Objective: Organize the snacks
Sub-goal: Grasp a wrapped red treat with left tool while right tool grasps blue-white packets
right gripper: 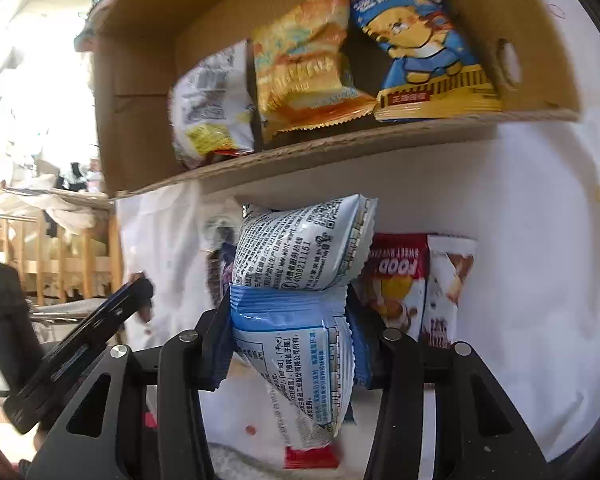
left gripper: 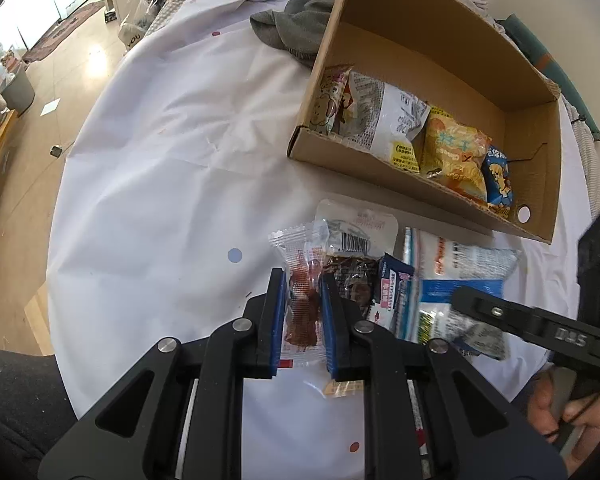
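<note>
The right gripper (right gripper: 290, 316) had its two fingers pressed into the sides of a blue-and-white snack bag (right gripper: 296, 292), so the bag was pinched at its middle and the two ends bulged out. It was held just in front of the open side of the cardboard box (right gripper: 140, 92), probably so that it could go in next to the packets already there. Inside the box, three packets stood side by side along the near wall: a white packet (right gripper: 210, 108), an orange packet (right gripper: 304, 64) and a blue bear packet (right gripper: 424, 48). They stood upright, which I think saves room for more.

The left gripper (left gripper: 302, 320) had its jaws narrowly apart around a small clear packet with red-brown filling (left gripper: 302, 304). The blue pads (left gripper: 279, 320) seemed to touch the wrapper, but I cannot tell if they really gripped it or only stood on both sides of it. This packet lay on the white cloth (left gripper: 160, 168) of the table, near the front edge, in a group with a dark packet (left gripper: 350, 276) and a small navy packet (left gripper: 394, 292). Two more snacks, a red packet (right gripper: 396, 276) and a brown-and-white packet (right gripper: 446, 280), waited on the cloth just before the box.
</note>
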The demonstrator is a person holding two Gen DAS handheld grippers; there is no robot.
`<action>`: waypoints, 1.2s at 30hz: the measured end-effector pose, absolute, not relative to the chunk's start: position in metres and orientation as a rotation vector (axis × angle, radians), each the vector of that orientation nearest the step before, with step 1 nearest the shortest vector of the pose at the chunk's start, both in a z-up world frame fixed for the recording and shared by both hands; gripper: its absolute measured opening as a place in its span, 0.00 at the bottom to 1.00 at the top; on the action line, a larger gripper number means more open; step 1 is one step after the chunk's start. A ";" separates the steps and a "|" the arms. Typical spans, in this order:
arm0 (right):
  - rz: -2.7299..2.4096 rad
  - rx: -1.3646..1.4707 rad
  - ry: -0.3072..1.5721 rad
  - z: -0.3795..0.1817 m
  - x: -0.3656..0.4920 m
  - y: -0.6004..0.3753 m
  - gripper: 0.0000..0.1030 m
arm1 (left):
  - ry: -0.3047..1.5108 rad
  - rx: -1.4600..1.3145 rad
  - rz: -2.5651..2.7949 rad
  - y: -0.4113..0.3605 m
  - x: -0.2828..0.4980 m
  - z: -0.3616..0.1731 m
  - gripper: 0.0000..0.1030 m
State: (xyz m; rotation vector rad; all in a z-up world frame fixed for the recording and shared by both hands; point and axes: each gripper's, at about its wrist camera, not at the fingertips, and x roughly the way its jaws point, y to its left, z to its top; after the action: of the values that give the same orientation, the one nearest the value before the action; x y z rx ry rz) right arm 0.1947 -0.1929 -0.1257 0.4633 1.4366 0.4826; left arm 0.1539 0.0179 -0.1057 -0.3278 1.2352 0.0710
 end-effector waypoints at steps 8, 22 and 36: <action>0.566 0.537 1.289 -0.089 0.178 -0.211 0.44 | 1.214 -0.330 0.094 0.024 0.151 -0.104 0.14; 0.710 0.614 1.096 -0.044 0.177 -0.223 0.44 | 1.033 -0.375 0.024 0.034 0.148 -0.051 0.14; 0.621 0.620 1.084 -0.042 0.245 -0.234 0.44 | 0.976 -0.272 -0.036 0.030 0.216 0.004 0.14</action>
State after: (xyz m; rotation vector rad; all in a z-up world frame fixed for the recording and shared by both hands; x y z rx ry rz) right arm 0.2447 -0.2337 -0.0415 0.6197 1.0845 0.6207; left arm 0.2156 0.0303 0.0036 -0.2718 0.9755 -0.0360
